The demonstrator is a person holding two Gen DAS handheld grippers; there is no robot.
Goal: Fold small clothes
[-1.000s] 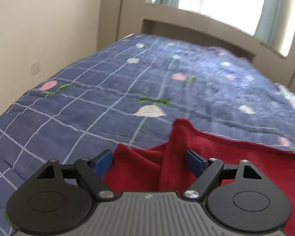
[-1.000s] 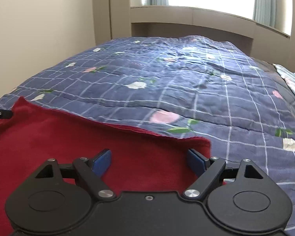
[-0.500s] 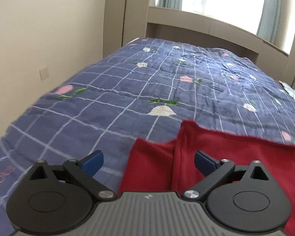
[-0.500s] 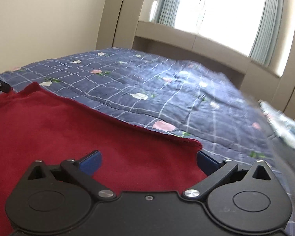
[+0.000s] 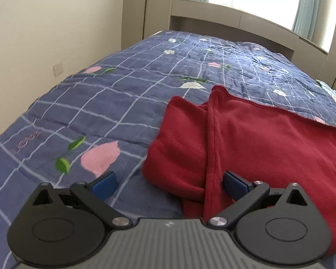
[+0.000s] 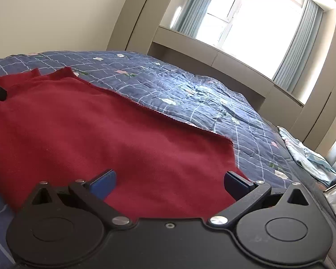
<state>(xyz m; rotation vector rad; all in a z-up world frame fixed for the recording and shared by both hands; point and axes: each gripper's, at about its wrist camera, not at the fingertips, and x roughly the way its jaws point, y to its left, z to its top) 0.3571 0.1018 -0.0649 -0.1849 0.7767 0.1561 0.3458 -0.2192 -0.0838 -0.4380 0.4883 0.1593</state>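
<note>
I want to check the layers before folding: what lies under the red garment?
Under the red garment only the blue checked quilt shows around its edges. A folded red layer lies beneath its left edge; anything else is covered.

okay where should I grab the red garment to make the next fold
Probably pinch the red garment at its far corners, one per hand-held gripper, coming in low from the near side. That far hem lies straight and flat on the quilt, so lifting both ends should keep it square.

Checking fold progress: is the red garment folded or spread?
Partly folded: red garment lies flat, its left edge doubled over along a seam.
</note>
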